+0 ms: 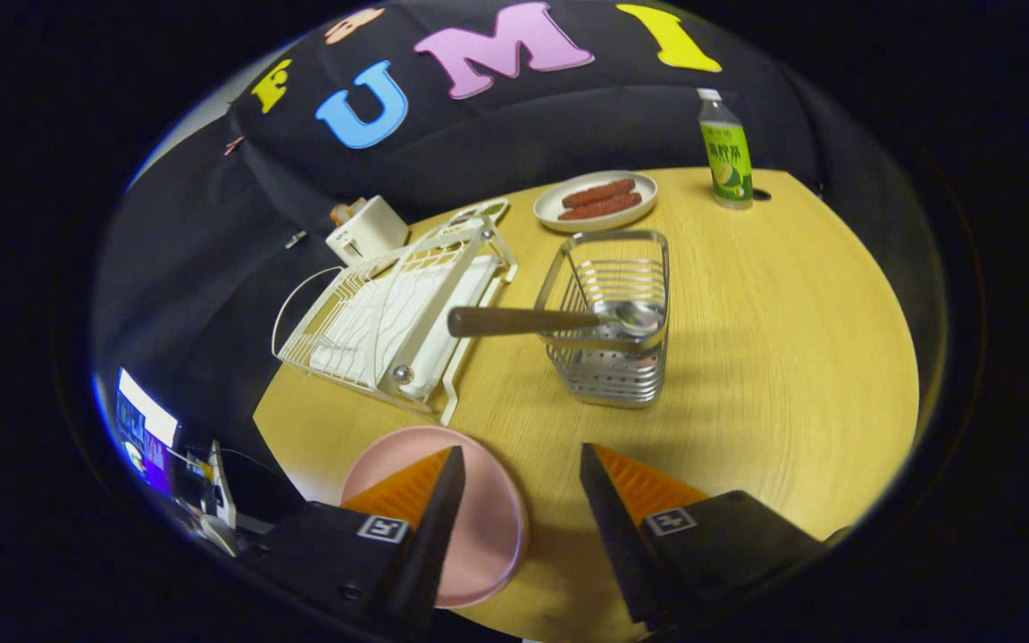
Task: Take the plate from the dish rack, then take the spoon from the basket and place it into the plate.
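A hand-held two-finger gripper hovers above a round light-wood table, its jaws spread wide apart with nothing between them but bare tabletop. A round pink plate lies flat on the table at the near edge, partly under the left finger. Beyond the fingers stands a silver wire basket, and a spoon with a dark wooden handle and metal bowl rests across its rim, handle jutting out toward a white wire dish rack just beside the basket. Farther back sit a white plate of reddish sausages, a green-labelled drink bottle and a small white boxy appliance.
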Demonstrator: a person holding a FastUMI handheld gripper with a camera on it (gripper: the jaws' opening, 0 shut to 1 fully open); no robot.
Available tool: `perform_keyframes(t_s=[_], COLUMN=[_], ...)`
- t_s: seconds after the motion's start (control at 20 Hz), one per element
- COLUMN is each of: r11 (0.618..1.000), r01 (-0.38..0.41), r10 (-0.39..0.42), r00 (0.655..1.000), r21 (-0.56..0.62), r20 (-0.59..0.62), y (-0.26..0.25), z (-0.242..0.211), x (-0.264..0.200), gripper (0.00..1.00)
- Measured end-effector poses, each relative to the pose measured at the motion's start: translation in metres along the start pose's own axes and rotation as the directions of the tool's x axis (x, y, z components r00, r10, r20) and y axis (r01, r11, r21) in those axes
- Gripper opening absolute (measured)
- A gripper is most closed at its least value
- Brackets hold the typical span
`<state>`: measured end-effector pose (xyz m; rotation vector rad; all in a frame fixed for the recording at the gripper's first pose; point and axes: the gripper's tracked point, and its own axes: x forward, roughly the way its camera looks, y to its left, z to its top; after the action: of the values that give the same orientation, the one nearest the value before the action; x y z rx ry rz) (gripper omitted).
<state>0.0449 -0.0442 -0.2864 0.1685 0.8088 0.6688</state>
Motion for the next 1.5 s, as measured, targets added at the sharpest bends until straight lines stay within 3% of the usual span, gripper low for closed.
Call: perform_keyframes(t_s=[0.05,0.35,0.5,1.0,1.1,1.35,1.5], r11=[0.998,0.93,0.879,0.818,0.822,0.826,0.817], r01=[0.011,0.104,0.131,0.222,0.222,0.233,0.238], r10=[-0.008,-0.002,0.027,-0.005,-0.016,-0.028,-0.035], r00=[0.999,0.961,0.947,0.925,0.93,0.926,0.929], r21=[-0.054,-0.353,-0.458,-0.531,-0.525,-0.513,-0.525], r20=[0.043,0.278,0.321,0.379,0.368,0.377,0.368], y=[-0.002,0.009,0.019,-0.002,-0.006,-0.005,-0.006], z=[0.01,0.063,0.072,0.086,0.083,0.086,0.084], x=[-0.004,-0.029,-0.02,0.038,0.047,0.056,0.057], gripper=[0.97,0.98,0.98,0.95,0.86,0.48,0.39])
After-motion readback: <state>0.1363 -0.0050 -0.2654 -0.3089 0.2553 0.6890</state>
